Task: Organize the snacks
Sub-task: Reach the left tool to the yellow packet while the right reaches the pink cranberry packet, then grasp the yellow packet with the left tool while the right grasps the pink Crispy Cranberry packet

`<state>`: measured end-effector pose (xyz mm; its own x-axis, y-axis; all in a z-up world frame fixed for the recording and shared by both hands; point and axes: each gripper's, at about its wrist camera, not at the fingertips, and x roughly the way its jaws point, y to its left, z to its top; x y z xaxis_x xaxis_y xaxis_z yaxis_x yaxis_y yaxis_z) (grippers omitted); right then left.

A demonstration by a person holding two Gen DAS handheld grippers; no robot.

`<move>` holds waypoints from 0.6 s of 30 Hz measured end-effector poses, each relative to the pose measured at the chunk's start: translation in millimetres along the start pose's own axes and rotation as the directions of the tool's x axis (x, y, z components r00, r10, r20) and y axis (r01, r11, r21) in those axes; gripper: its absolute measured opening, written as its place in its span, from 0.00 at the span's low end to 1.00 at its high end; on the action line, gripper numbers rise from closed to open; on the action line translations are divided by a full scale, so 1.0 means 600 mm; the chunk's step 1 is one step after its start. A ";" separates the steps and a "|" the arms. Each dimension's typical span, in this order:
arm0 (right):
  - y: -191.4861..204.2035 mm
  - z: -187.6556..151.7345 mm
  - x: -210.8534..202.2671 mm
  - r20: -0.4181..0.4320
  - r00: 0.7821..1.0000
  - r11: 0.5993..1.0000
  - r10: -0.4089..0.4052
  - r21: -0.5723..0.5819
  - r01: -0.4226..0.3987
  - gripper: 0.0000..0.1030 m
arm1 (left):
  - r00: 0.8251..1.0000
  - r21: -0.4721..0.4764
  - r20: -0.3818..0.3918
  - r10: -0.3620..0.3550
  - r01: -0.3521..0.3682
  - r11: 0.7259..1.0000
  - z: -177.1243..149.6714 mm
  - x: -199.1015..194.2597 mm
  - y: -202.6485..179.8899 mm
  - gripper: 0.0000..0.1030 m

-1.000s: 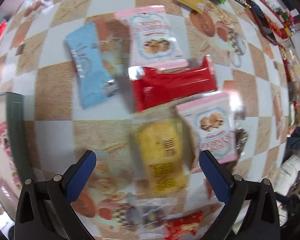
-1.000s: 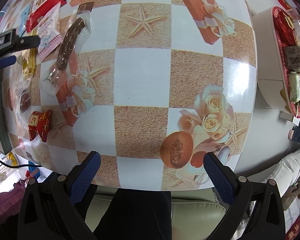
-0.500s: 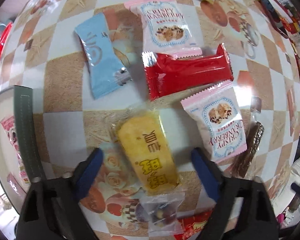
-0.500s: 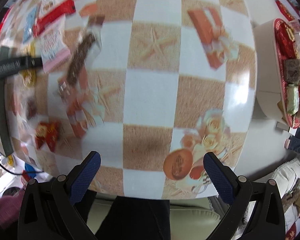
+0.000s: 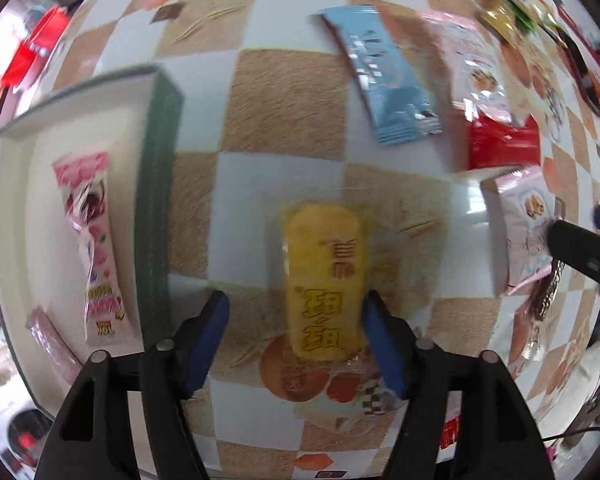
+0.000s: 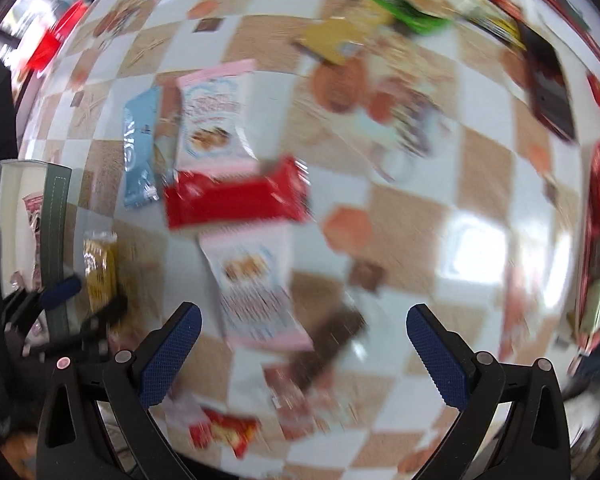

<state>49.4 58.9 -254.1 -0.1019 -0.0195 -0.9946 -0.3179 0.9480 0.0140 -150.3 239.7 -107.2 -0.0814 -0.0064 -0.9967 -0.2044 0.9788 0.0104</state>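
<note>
Two grippers in play: left gripper (image 5: 296,336) has its jaws spread around the yellow snack pack (image 5: 323,280), right pad touching it, low center of frame. Right gripper (image 6: 300,348) hangs wide apart over the pink cookie packet (image 6: 256,292). Green-edged tray (image 5: 156,208) sits left.

Both views are bright and evenly lit, with strong fisheye bending and black corners. White glare sits on the glossy tablecloth (image 6: 476,248) at the right of the right wrist view. Motion blur smears nearly everything there; the left view is softer toward its right edge.
</note>
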 end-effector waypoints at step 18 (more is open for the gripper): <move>0.035 0.022 -0.034 0.002 0.995 0.995 0.101 -0.002 -0.101 0.41 | 0.998 0.108 0.051 -0.021 0.015 0.994 0.020 -0.047 -0.030 0.38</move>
<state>57.2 83.7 -234.8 -0.1313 0.0772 -0.9883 -0.3081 0.9444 0.1147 -132.8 224.4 -80.3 -0.0270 -0.0163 -0.9995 -0.0991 0.9950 -0.0135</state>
